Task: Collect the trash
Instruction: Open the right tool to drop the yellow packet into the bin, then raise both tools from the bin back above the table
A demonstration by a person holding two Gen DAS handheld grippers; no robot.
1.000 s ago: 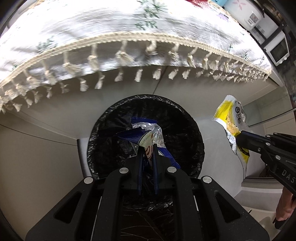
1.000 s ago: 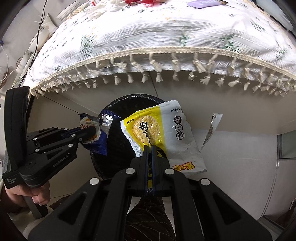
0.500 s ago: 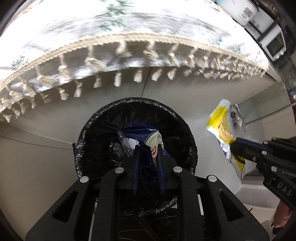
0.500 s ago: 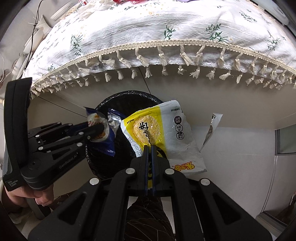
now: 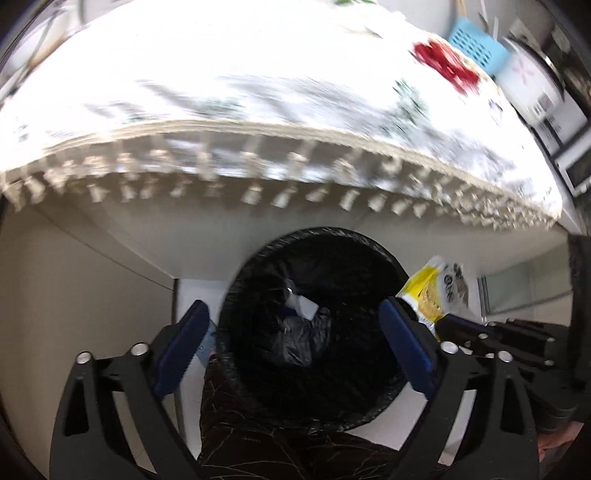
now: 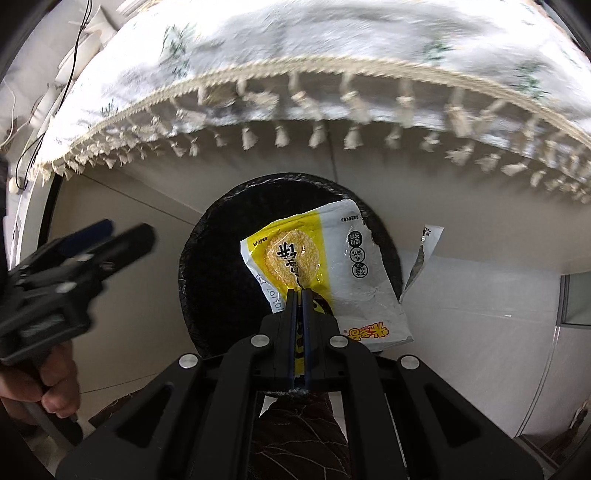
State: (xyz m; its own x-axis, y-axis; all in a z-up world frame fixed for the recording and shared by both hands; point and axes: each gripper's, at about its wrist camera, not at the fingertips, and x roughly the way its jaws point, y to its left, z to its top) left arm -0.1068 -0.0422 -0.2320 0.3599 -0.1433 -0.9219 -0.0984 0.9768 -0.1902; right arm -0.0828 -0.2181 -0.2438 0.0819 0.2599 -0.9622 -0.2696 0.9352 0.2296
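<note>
The left gripper (image 5: 295, 339), jaws spread and empty, hangs above the round black-lined trash bin (image 5: 317, 402); a crumpled wrapper (image 5: 301, 301), seemingly, already lies inside. The right gripper (image 6: 299, 291) pinches the yellow-and-silver snack packet (image 6: 321, 266) just beyond its jaws, over the bin, undropped.

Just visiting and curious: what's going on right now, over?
Left gripper open, empty, over bin. Right gripper shut on yellow wrapper above bin. Nothing blocking the drop.

A white floral tablecloth (image 6: 332, 33) with cream tassel fringe (image 6: 317, 136) spans the upper frame; pale floor (image 6: 480, 295) lies lower right.
</note>
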